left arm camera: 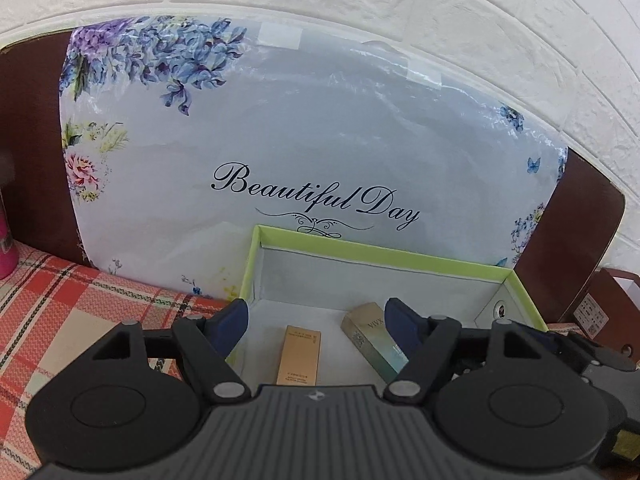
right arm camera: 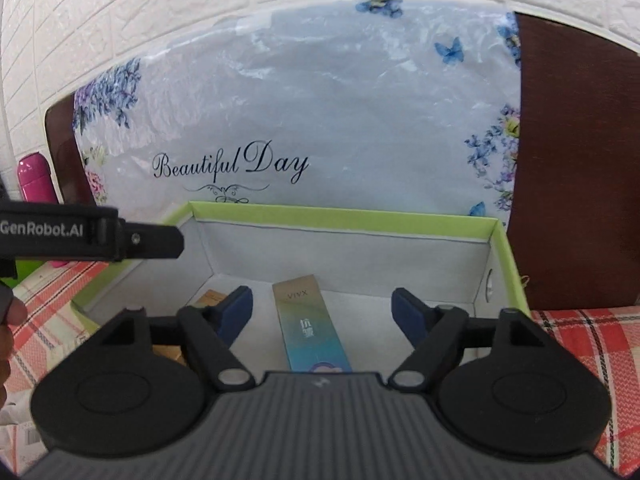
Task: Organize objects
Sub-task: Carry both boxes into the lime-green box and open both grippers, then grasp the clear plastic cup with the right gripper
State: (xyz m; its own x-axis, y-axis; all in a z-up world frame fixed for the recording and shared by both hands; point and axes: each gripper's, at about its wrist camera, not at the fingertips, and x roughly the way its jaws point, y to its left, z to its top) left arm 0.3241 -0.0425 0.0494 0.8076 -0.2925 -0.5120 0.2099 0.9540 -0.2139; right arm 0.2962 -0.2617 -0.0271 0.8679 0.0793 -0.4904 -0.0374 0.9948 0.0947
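Between right hand-held gripper point(right arm camera: 322, 312) fingers: teal carton point(right arm camera: 310, 328)

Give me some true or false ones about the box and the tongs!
1. Two small cartons lie inside the green box. True: a gold carton and a blue-green carton.
2. The right tongs squeeze the blue-green carton. False: they are open, pads apart from it.
3. The left tongs are open. True.
4. The tablecloth is plain blue. False: it is red checked.
5. The pillow says "Good Night". False: "Beautiful Day".
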